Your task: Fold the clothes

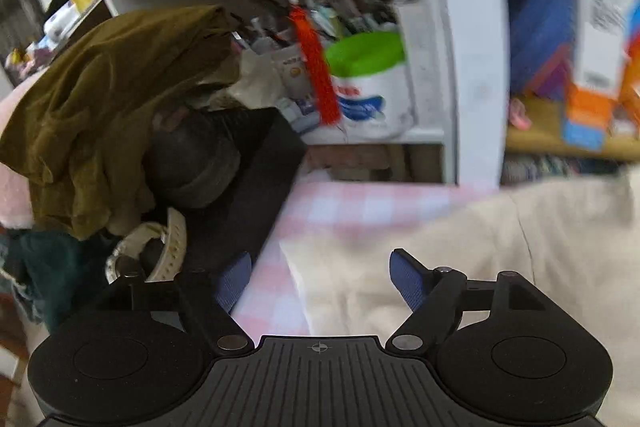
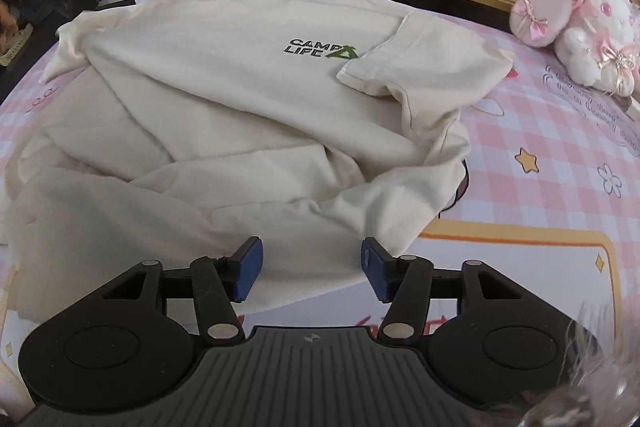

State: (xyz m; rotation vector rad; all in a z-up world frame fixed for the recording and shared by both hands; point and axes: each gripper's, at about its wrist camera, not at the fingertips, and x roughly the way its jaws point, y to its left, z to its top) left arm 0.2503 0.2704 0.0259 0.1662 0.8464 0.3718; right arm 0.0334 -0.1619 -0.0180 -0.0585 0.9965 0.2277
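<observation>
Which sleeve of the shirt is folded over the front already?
The sleeve on the picture's right, by the plush toy; its cuff lies beside the green logo. The other sleeve sticks outward.

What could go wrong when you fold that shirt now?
1. The cream T-shirt is already rumpled, with one sleeve flipped over its chest, so a fold now might trap wrinkles.
2. The shirt's hem hangs near the edge of the pink checked cloth; a tug from the open right gripper could drag it off.
3. The open left gripper sits near a watch and could snag it.
</observation>
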